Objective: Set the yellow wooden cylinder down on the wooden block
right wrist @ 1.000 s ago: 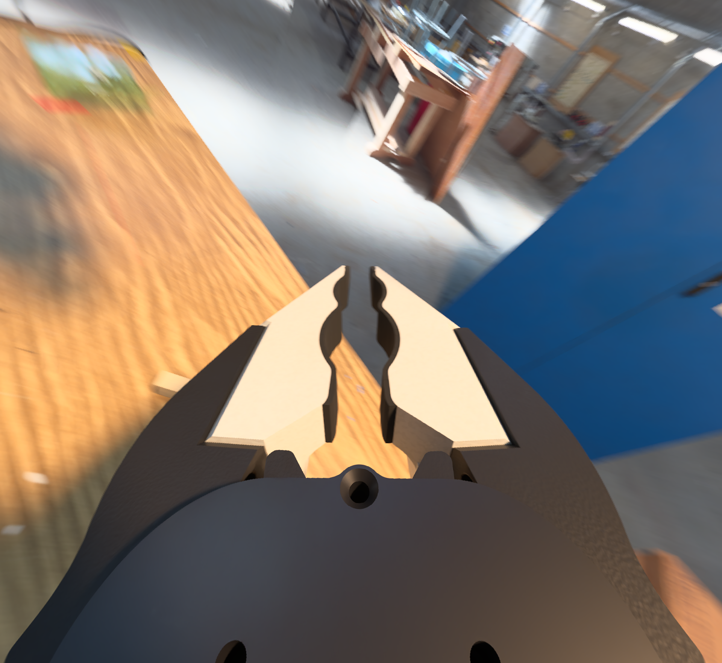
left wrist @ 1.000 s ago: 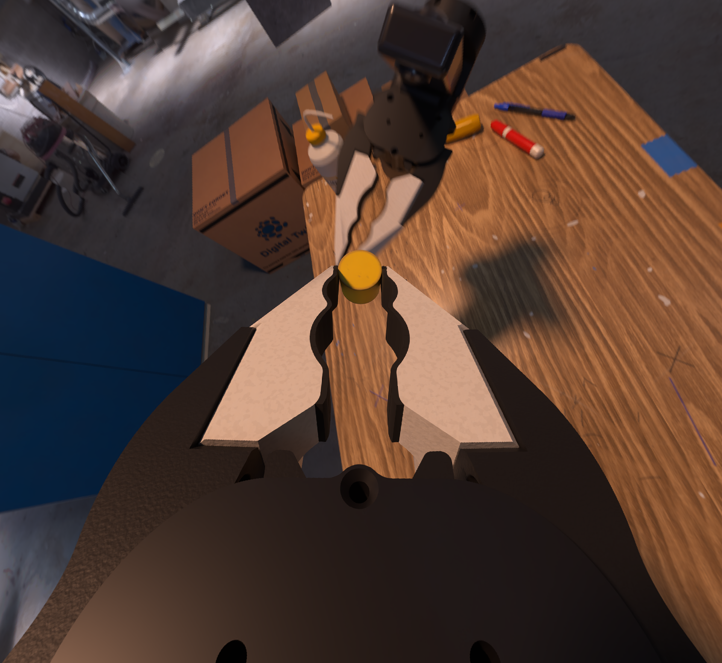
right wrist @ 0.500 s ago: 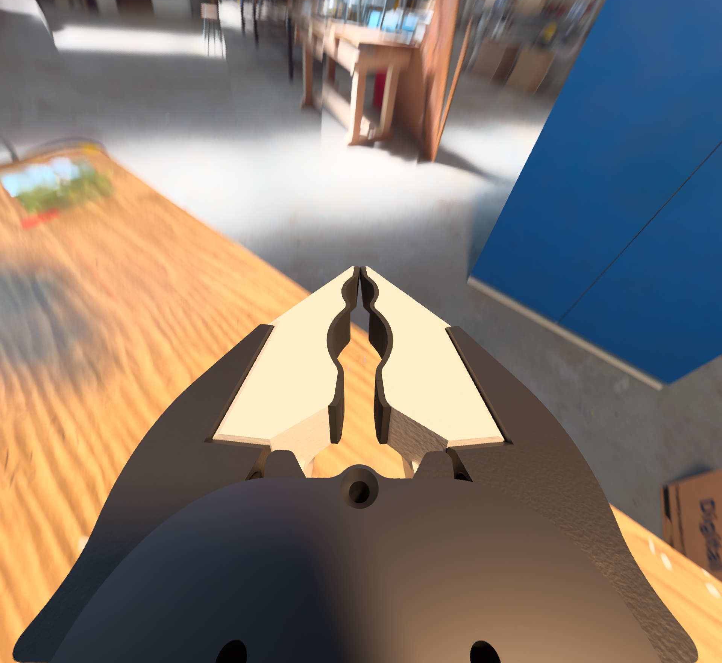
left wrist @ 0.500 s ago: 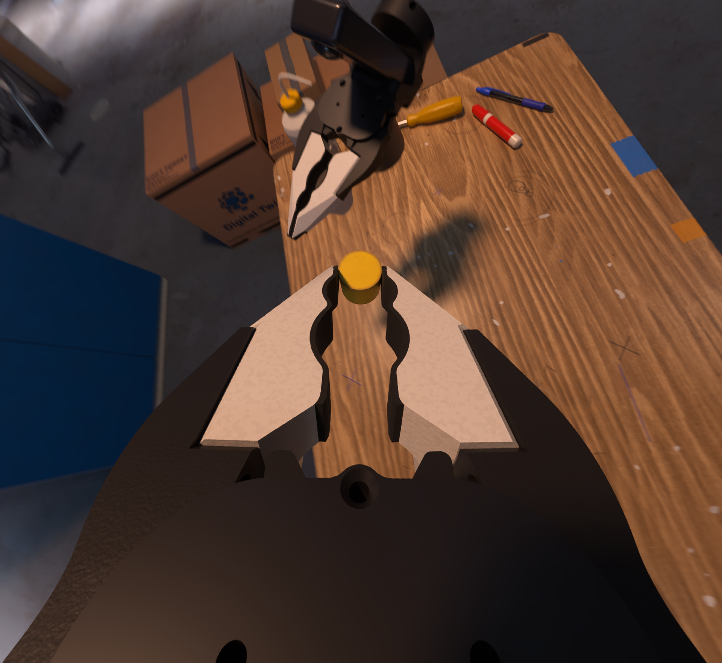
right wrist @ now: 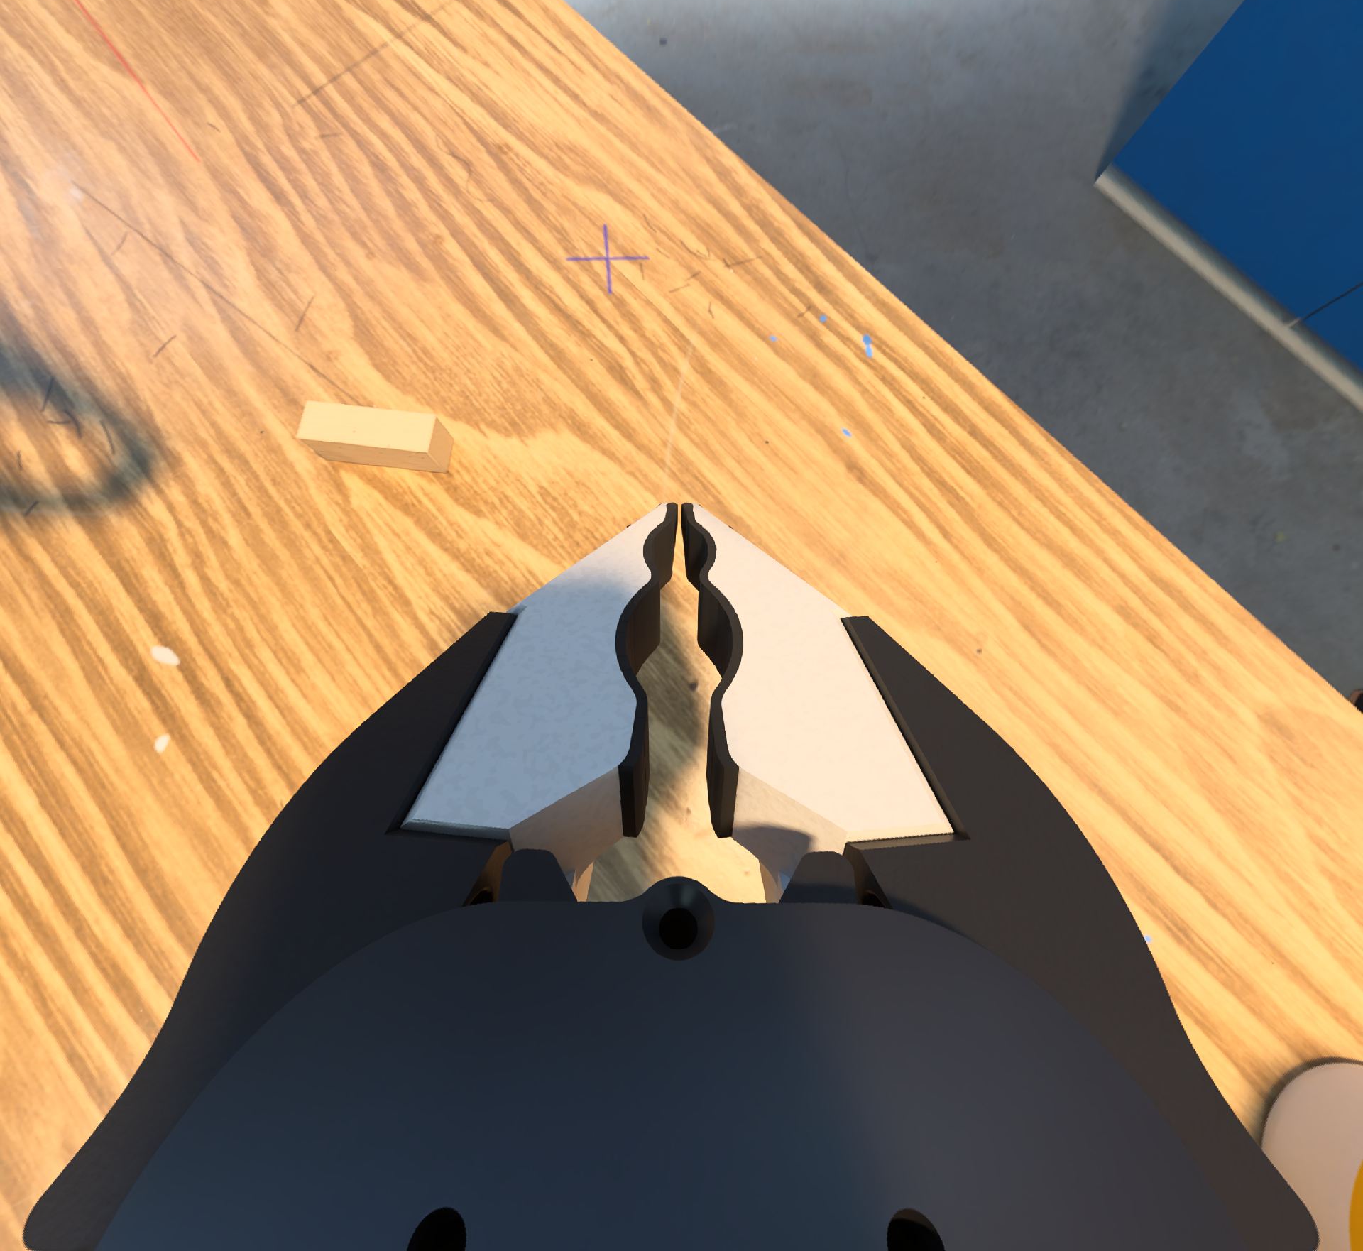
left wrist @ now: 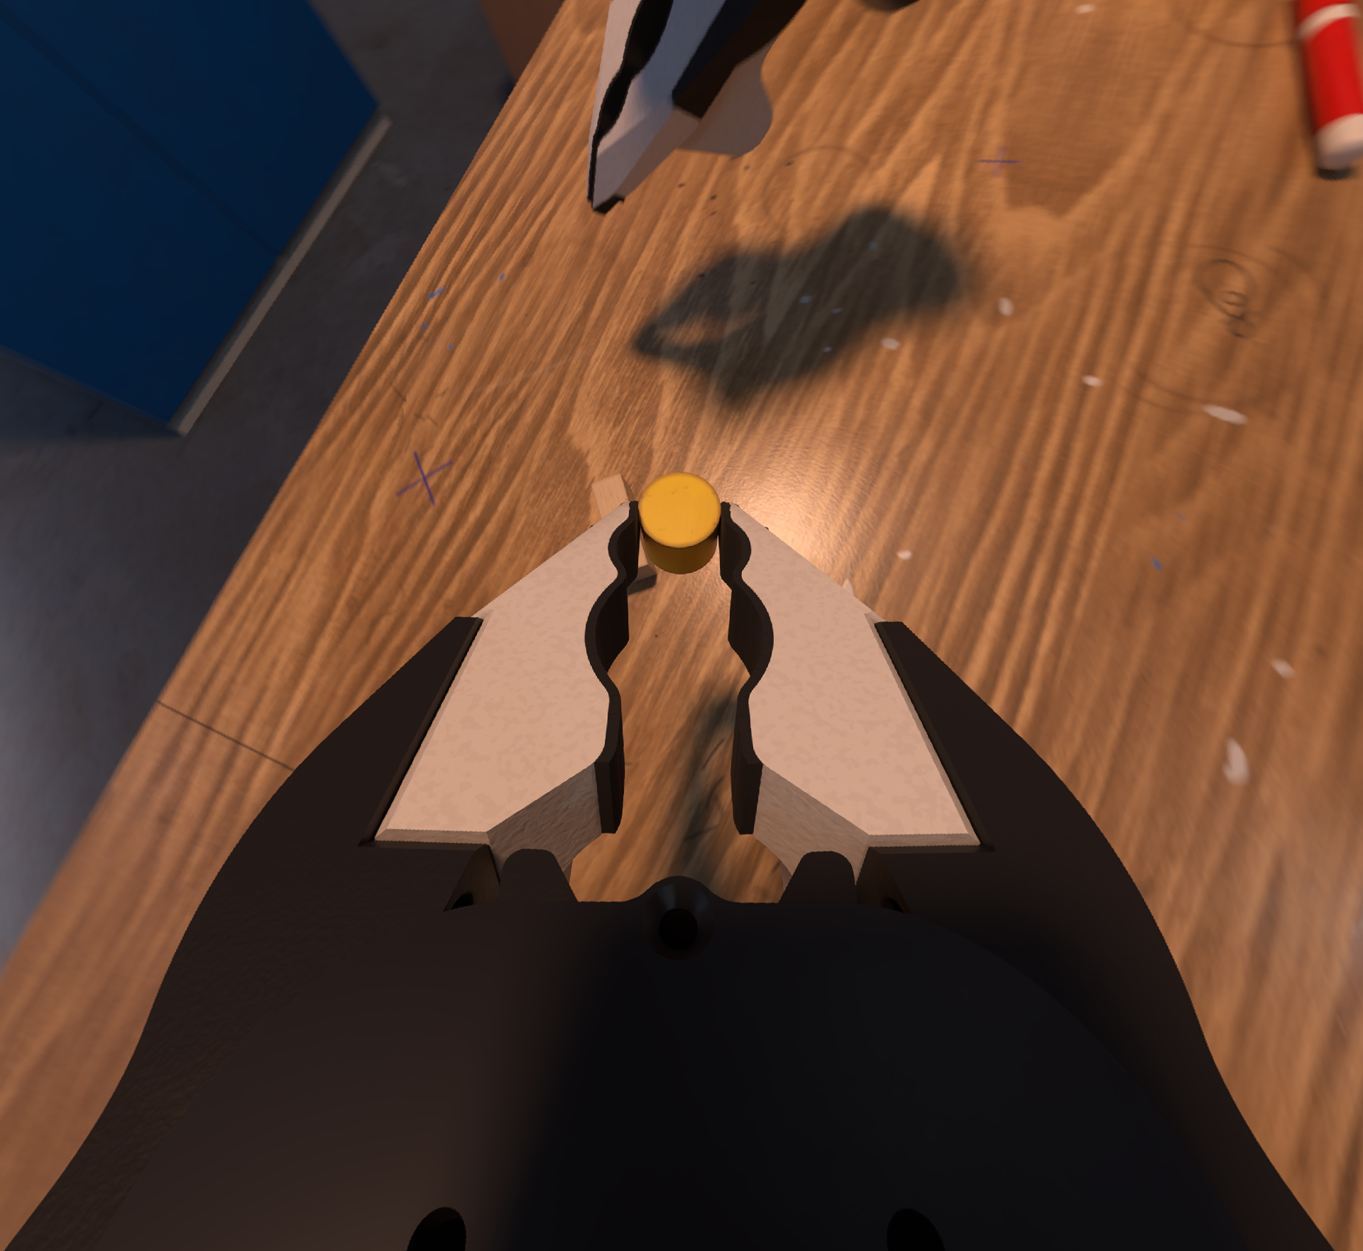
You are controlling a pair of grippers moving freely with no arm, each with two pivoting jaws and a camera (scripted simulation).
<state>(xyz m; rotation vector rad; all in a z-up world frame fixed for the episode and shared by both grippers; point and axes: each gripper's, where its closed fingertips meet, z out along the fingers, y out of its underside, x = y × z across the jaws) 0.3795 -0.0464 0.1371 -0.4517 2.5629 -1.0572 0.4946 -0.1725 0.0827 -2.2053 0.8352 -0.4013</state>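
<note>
The yellow wooden cylinder [left wrist: 678,522] is clamped upright between the tips of the left gripper [left wrist: 678,528], held above the wooden table [left wrist: 959,552]. The pale wooden block [right wrist: 375,435] lies flat on the table, partly hidden behind the cylinder in the left wrist view. The right gripper [right wrist: 678,513] is seen empty, its fingers nearly touching, beyond the cylinder.

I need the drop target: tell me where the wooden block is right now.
In the right wrist view, the wooden block lies flat on the table, left of the shut right gripper; in the left wrist view it peeks out beneath the held yellow cylinder.
</note>
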